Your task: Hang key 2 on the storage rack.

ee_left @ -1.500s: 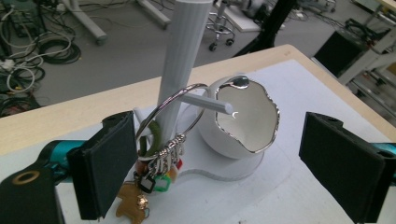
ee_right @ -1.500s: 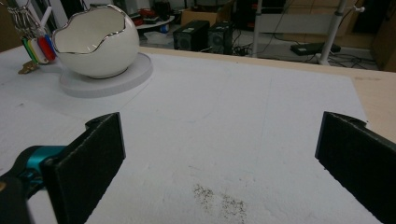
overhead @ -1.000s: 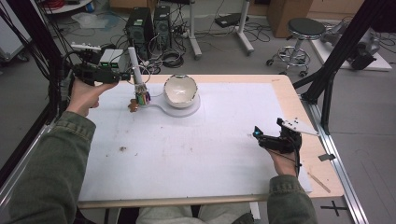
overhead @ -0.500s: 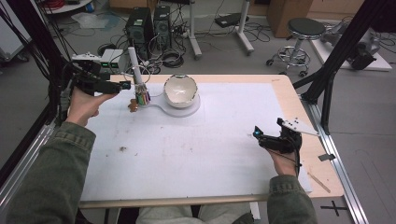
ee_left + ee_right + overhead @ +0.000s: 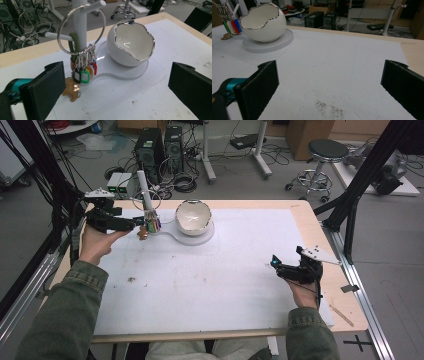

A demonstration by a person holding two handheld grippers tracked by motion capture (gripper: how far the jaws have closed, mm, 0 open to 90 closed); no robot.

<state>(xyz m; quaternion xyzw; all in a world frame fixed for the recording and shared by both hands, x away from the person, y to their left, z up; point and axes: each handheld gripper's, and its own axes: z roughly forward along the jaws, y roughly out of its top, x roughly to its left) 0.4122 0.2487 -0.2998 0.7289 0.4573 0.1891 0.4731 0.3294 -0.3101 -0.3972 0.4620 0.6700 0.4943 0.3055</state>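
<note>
On a white mat [image 5: 210, 285] over a wooden table [image 5: 320, 227], cabled floor behind, both claws wide, left claw [image 5: 136, 222] by key ring [image 5: 80, 30].

Even, bright indoor light falls from above; shadows on the desk [image 5: 240, 285] are soft and faint. Glare streaks the bowl [image 5: 131, 43], its silver rim and the glossy base beneath it. The key ring [image 5: 80, 30] also glints. The high view is soft and slightly grainy. In both gripper views the near black jaws are blurred, and the background softens.
</note>
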